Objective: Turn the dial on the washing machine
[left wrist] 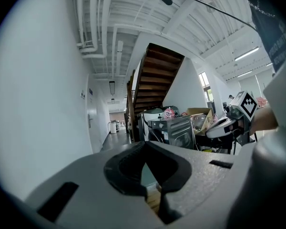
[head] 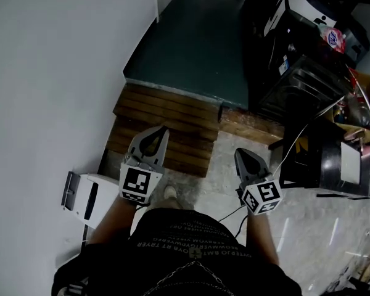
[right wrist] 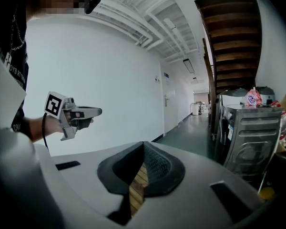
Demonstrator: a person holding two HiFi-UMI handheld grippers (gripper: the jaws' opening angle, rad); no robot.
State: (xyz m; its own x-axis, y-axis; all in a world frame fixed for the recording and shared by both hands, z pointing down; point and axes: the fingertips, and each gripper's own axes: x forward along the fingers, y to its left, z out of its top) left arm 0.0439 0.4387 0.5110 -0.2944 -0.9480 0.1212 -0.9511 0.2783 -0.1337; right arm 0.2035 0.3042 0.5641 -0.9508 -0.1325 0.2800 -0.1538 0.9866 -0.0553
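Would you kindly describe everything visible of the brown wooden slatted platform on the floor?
The brown wooden slatted platform is made of dark parallel planks with thin gaps. It lies flat on the floor beside the white wall, its far edge meeting the dark green floor, its near edge the pale speckled floor.

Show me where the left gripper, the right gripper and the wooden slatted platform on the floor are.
left gripper (head: 164, 130), head view, at the tips of its closed jaws.
right gripper (head: 239, 152), head view, at the tips of its closed jaws.
wooden slatted platform (head: 166, 110), head view, on a bare upper slat.
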